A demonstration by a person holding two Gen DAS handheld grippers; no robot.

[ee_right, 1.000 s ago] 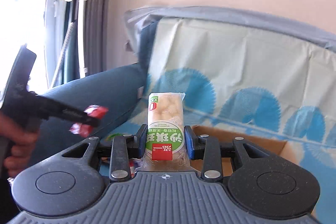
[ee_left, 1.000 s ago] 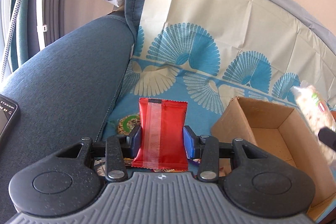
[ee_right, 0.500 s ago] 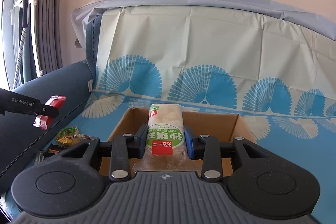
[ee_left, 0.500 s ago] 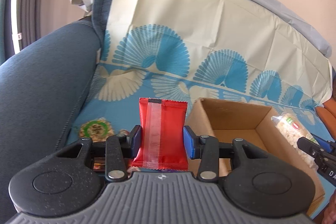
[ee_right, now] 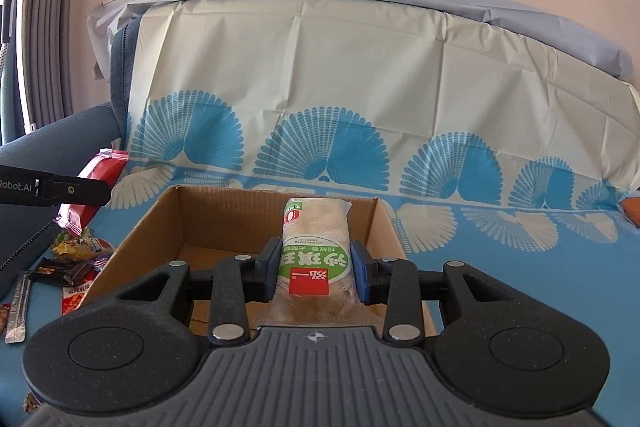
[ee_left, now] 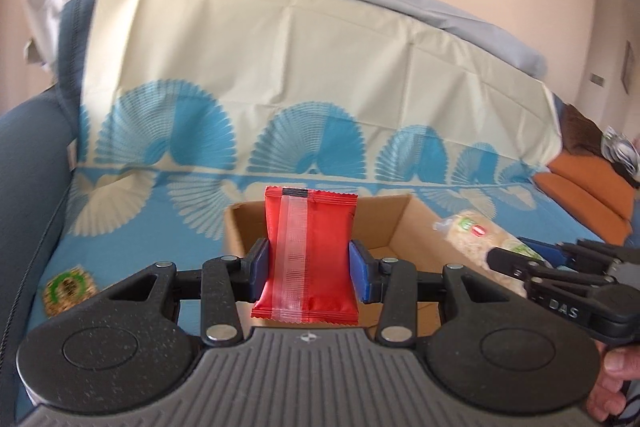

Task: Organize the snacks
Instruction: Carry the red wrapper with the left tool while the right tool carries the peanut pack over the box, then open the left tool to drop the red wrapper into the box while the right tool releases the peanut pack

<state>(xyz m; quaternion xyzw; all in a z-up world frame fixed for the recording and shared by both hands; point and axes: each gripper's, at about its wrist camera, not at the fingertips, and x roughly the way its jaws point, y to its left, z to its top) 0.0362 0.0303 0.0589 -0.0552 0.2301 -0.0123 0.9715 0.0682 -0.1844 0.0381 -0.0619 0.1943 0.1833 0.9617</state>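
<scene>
My left gripper is shut on a red snack packet, held upright in front of an open cardboard box. My right gripper is shut on a clear pack with a green and red label, over the near side of the same box. In the left wrist view the right gripper and its pack come in over the box's right edge. In the right wrist view the red packet hangs left of the box in the left gripper's fingers.
The box sits on a blue and cream fan-patterned cover over a sofa. A heap of loose snack packets lies left of the box, by the dark blue armrest. A round green-labelled snack lies on the seat. Orange cushion at far right.
Both grippers swung right, from the armrest side to the box, keeping hold of their packets. The box now lies straight ahead in both views, and the right gripper has sunk closer over it.
</scene>
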